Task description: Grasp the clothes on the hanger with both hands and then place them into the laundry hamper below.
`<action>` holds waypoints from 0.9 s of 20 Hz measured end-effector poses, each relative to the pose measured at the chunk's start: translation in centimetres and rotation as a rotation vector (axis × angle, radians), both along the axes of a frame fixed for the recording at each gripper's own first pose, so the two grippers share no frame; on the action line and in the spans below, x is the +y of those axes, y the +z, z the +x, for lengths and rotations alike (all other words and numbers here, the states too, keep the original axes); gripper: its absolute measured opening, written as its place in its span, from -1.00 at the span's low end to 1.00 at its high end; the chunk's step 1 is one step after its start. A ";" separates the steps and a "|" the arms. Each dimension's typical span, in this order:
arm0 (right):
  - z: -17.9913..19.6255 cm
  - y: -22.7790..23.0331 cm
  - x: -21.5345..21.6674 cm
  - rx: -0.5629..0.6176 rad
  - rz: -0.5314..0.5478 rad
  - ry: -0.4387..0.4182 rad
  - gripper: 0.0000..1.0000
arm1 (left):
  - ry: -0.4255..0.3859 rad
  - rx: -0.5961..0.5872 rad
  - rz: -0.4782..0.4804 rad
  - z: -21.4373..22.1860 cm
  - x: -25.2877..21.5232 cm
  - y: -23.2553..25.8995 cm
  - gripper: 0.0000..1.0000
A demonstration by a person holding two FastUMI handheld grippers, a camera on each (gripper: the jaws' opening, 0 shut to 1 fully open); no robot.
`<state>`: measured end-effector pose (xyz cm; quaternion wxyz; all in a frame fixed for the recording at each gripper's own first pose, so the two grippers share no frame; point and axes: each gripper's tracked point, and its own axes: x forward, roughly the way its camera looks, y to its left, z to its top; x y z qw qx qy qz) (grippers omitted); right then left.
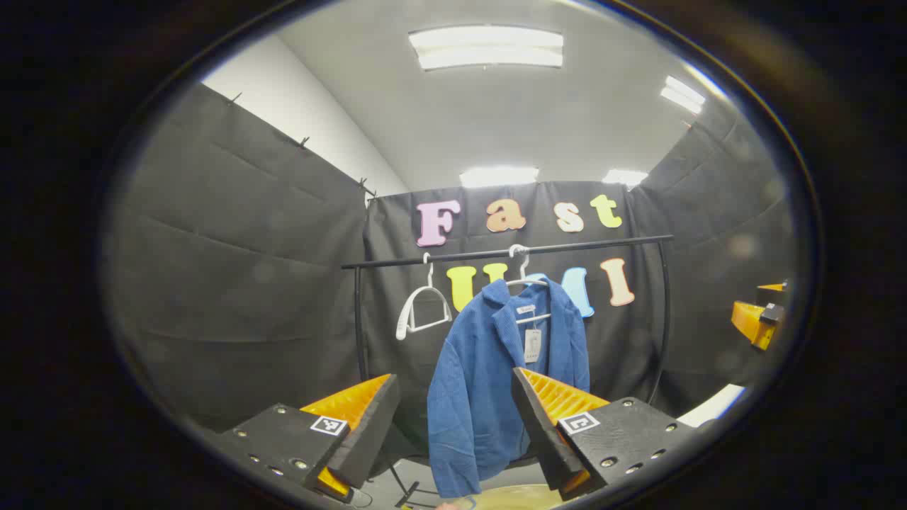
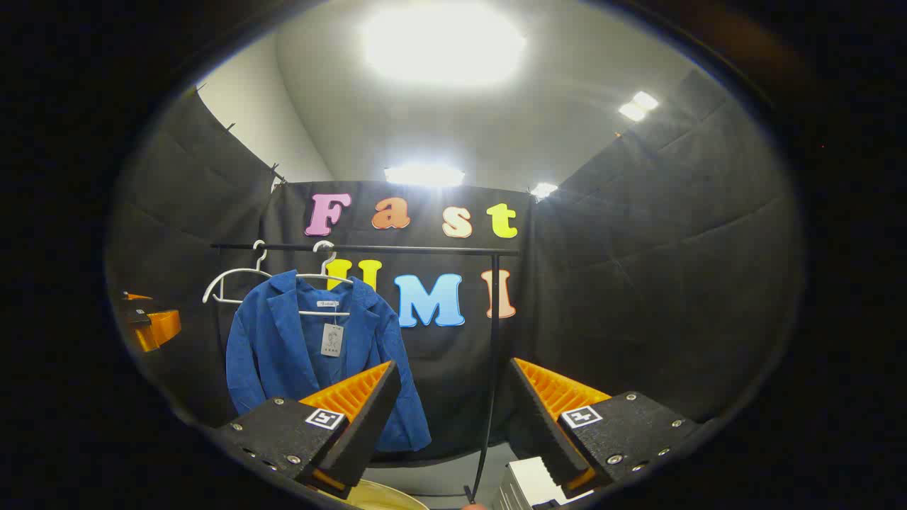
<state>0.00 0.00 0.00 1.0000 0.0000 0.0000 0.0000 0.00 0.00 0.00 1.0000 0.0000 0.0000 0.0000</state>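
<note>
A blue jacket (image 1: 489,382) hangs on a white hanger (image 1: 524,280) from a black rail (image 1: 510,251), with a paper tag at its collar. My left gripper (image 1: 453,407) is open and stands short of the jacket, which shows between its orange fingers (image 1: 354,404). In the right gripper view the same jacket (image 2: 283,347) hangs at the left, and my right gripper (image 2: 450,404) is open, off to the jacket's right and apart from it. A pale yellow hamper rim (image 1: 510,498) peeks below the jacket; in the right gripper view the rim (image 2: 382,498) lies at the bottom.
An empty white hanger (image 1: 424,306) hangs left of the jacket on the rail. The rack's black upright post (image 2: 490,368) stands between my right fingers. A white ribbed box (image 2: 531,485) sits low right. The other gripper (image 1: 758,319) shows at the far right edge.
</note>
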 end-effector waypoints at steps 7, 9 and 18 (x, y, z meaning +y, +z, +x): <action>0.5 -1.2 0.5 0.026 -0.006 -0.005 0.90 | 0.005 -0.001 0.010 0.8 0.8 -0.1 0.83; 0.4 -1.3 0.6 0.032 -0.003 -0.003 0.90 | 0.010 0.008 0.003 0.9 1.1 -0.5 0.83; 1.6 -1.7 0.7 0.038 -0.015 -0.013 0.92 | 0.028 0.018 -0.011 2.4 2.3 -1.4 0.83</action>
